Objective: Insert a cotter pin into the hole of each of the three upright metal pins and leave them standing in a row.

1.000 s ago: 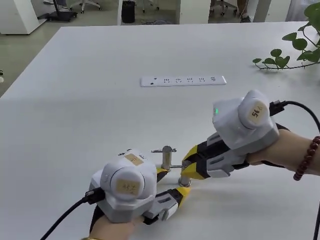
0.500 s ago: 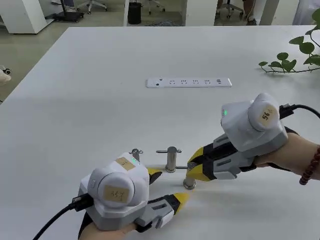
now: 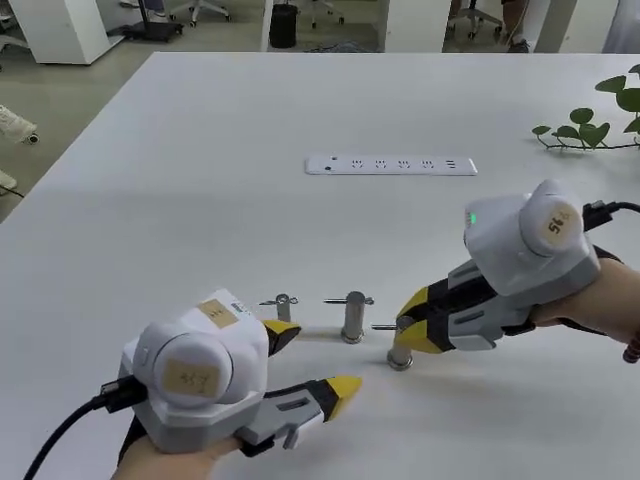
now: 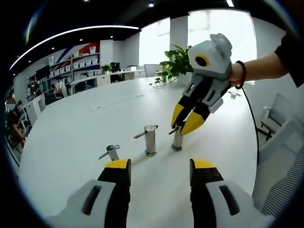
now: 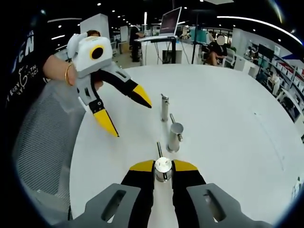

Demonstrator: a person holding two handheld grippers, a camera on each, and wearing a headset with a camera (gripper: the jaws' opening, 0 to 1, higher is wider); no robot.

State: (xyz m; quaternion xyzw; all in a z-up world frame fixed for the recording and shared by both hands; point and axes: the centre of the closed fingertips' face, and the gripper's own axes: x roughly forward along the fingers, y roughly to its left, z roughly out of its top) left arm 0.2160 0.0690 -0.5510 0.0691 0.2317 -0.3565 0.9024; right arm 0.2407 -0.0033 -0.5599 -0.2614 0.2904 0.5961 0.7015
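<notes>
The right tongs (image 3: 410, 325) sat closed narrowly about the head of the nearest metal pin (image 5: 163, 170), with a cotter pin (image 5: 159, 148) jutting from it just beyond their tips. Ahead of them stood the middle metal pin (image 5: 175, 137) and the far metal pin (image 5: 164, 107), each apparently already pinned. The left tongs (image 4: 159, 164) hung wide and empty beside the row on the tabletop (image 3: 200, 200). By this showing, only letting the last pin stand free remained.
</notes>
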